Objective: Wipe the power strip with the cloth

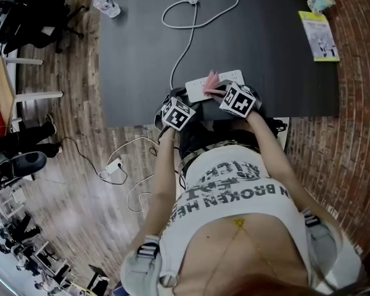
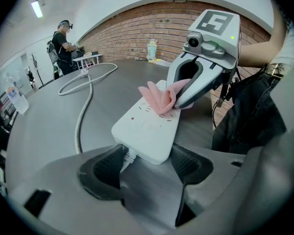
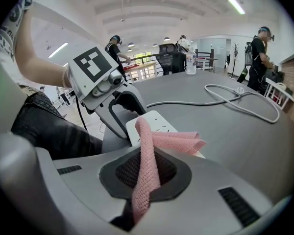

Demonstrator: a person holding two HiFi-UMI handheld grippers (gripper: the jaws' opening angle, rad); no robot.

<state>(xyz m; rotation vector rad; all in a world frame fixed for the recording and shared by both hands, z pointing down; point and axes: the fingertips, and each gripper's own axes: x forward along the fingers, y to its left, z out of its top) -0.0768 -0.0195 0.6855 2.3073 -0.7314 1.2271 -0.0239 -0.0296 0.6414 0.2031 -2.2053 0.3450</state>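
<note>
Power strip [image 2: 147, 131], R tongs [image 2: 179, 102] w/ cloth [image 2: 159, 96], cord [image 1: 192, 1], bottle [image 1: 105, 5] beyond

Left gripper view. The left tongs [image 2: 147, 168] fill the lower foreground, their two dark jaws closed against either side of the near end of a white power strip [image 2: 147, 129], where its white cable [image 2: 83, 106] leaves and loops away across the dark grey counter [image 2: 49, 126]. Further along the strip, the right tongs [image 2: 179, 101], topped by a marker cube [image 2: 216, 23], pinch a pink cloth [image 2: 159, 98] resting on the strip's upper face. Background: brick wall [image 2: 152, 28], a standing person [image 2: 63, 45].
</note>
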